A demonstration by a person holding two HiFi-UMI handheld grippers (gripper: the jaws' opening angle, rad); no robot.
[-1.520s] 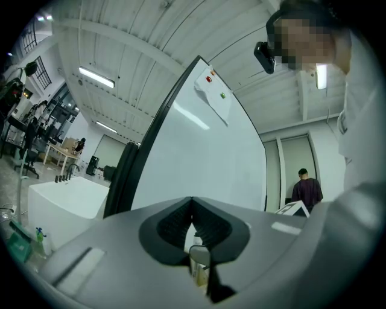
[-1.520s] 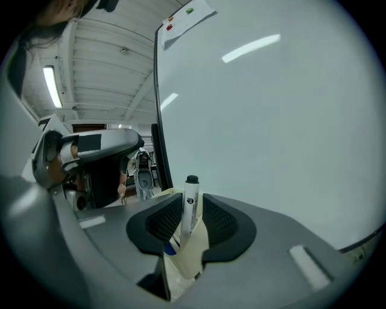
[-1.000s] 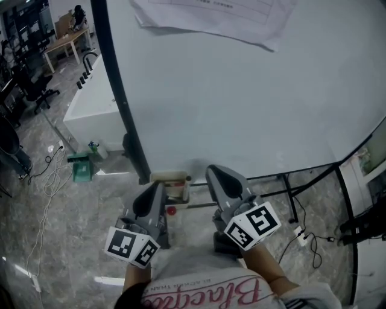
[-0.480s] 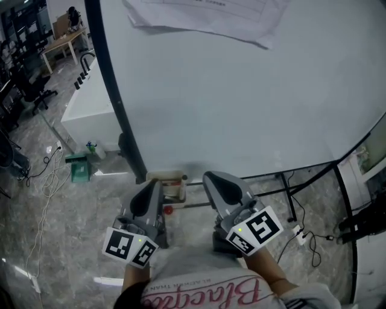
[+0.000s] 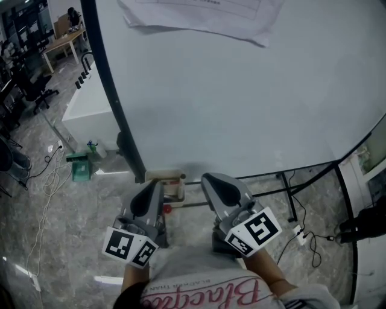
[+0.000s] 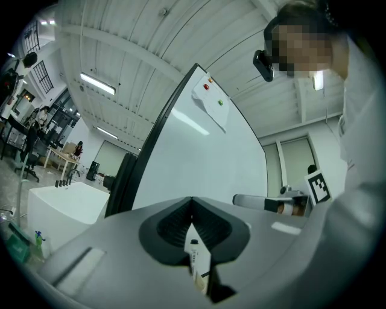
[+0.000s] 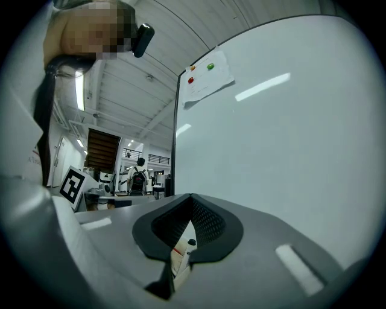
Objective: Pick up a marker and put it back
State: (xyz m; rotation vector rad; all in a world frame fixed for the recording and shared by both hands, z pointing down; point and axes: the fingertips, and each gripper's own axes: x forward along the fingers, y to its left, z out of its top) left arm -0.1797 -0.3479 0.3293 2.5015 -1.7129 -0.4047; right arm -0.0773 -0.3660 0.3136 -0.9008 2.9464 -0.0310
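My left gripper (image 5: 149, 194) and right gripper (image 5: 218, 183) are side by side low in the head view, both pointing at the bottom edge of the big whiteboard (image 5: 241, 90). Between their tips sits a small beige marker holder (image 5: 165, 177) on the board's lower rail, with a red-capped item (image 5: 170, 209) below it. The left gripper (image 6: 192, 202) has its jaws together, and a white marker with a black tip (image 6: 196, 261) shows through the gap beneath them. In its own view the right gripper (image 7: 192, 199) is shut too, with white and red items (image 7: 177, 254) beyond it. Neither holds anything.
A sheet of paper (image 5: 199, 15) is pinned at the top of the whiteboard. The board's black frame (image 5: 111, 96) runs down its left side, and its stand legs (image 5: 289, 181) reach right. A white counter (image 5: 87, 108), a green bottle (image 5: 79, 166) and cables (image 5: 48, 181) lie on the floor at left.
Both grippers have drifted slightly left and toward the board's lower edge. Their jaws stay shut throughout.
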